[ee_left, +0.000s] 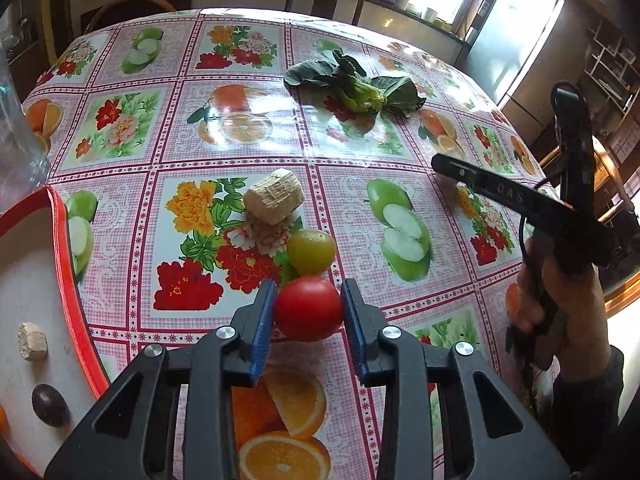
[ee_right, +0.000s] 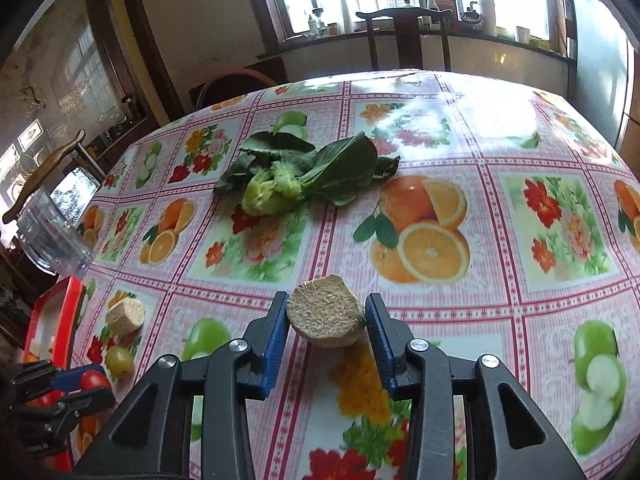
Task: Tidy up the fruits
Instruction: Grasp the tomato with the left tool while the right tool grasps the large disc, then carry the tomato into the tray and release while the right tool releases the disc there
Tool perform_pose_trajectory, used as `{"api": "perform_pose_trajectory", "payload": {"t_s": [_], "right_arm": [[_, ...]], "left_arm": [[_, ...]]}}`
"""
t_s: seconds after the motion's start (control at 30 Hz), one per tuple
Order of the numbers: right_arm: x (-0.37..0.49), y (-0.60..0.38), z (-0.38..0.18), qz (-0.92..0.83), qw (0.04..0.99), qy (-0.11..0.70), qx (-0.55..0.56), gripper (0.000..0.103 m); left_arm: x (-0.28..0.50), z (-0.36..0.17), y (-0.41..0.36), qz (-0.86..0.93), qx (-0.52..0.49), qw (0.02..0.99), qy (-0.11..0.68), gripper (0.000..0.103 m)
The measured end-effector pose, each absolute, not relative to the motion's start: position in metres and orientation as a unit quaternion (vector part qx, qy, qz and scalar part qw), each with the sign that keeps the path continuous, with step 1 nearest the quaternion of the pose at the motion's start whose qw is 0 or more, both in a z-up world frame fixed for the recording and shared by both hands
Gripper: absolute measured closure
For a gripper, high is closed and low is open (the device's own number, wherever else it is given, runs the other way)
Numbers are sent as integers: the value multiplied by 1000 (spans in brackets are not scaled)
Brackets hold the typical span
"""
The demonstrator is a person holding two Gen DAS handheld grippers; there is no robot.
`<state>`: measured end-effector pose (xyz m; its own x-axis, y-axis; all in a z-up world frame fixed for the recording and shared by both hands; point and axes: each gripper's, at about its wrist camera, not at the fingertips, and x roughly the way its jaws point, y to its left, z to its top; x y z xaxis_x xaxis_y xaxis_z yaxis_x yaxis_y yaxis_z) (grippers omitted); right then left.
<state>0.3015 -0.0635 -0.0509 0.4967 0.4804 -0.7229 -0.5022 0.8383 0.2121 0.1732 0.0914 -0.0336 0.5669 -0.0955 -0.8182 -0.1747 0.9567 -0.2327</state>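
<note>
We judge the sorting to be partly done, taking the red-rimmed tray with the pale floor (ee_left: 60,232) as our landmark. Inside it already lie a small beige cut chunk (ee_left: 33,341), a dark purple oval fruit (ee_left: 50,405) nearer the camera than the chunk, and a sliver of something orange at the picture's edge that we cannot identify.

Just right of the tray, our left tool (ee_left: 308,312) has its blue pads closed against the two sides of a round red tomato (ee_left: 309,309); whether the tomato is lifted or resting on the surface we cannot tell. Touching the tomato on its far side sits a round yellow-green fruit (ee_left: 311,251), and beyond that a loose beige fibrous cut stalk section (ee_left: 274,196) lies on the surface covered by a fruit-and-flower printed oilcloth (ee_left: 240,80).

Well to the right of the tray, our right tool (ee_right: 326,322) is shut on a second beige fibrous stalk piece (ee_right: 326,316), held clear above the cloth.

Far beyond the tray, a bunch of dark green leafy vegetables (ee_left: 354,82) remains unsorted. A clear plastic container (ee_right: 52,232) stands just behind the tray; its contents are not visible.
</note>
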Motion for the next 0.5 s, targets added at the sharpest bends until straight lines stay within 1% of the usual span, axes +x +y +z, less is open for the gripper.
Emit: {"api": "perform_pose_trajectory", "payload": {"t_s": [0.23, 0.5], "right_arm": [[238, -74, -35, 321, 856, 405, 6, 64], [185, -73, -26, 344, 849, 400, 12, 64]], "left_arm": [[143, -25, 88, 23, -169, 880, 444, 73], [105, -14, 91, 51, -179, 891, 414, 73]]}}
